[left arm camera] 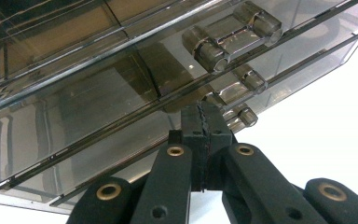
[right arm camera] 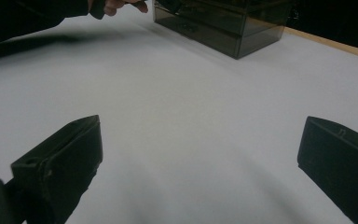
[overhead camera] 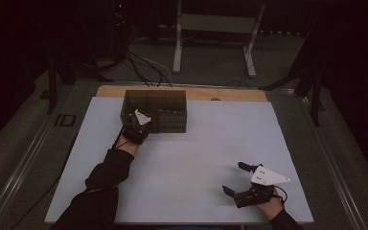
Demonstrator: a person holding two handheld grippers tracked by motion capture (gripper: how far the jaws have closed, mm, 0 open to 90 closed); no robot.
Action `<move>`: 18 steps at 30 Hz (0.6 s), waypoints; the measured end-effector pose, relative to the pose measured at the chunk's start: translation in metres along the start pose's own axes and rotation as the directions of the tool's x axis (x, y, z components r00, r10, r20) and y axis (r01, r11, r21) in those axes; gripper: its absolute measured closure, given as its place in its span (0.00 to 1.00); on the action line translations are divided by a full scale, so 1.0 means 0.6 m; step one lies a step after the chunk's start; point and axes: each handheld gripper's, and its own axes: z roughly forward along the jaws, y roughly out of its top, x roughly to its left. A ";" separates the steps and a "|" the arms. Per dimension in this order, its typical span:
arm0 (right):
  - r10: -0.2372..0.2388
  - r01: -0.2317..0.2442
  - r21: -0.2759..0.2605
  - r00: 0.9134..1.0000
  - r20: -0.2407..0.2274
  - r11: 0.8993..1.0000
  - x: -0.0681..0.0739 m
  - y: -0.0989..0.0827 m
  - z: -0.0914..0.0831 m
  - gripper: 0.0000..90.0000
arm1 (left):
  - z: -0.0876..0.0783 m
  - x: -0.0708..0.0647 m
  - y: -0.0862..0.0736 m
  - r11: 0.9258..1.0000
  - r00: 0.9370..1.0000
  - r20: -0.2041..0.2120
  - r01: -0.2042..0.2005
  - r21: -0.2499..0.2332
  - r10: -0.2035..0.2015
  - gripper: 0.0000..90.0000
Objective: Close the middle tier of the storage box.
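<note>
Left tongs (left arm camera: 200, 123) closed against smoky drawer box (left arm camera: 121, 93); right tongs (right arm camera: 200, 154) agape.

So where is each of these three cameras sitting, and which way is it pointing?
High view: above the person's side, looking forward and down on the white table; both forearms enter from below.
Left gripper view: rides the left gripper, jaws together, against the smoky drawer box.
Right gripper view: rides the right gripper, jaws wide apart, looking across the table.
Shared: the drawer box and left hand appear in the high and right gripper views.
</note>
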 end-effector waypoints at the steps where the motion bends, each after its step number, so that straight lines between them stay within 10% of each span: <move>1: 0.001 -0.001 0.001 1.000 0.001 1.000 0.000 0.000 0.000 0.00 | 0.000 0.000 0.000 1.000 1.000 0.002 0.007 -0.003 -0.007 1.00; 18: -0.001 0.001 0.002 1.000 0.002 1.000 0.000 0.000 -0.001 0.00 | -0.014 -0.003 -0.004 1.000 1.000 0.014 -0.001 0.015 0.001 1.00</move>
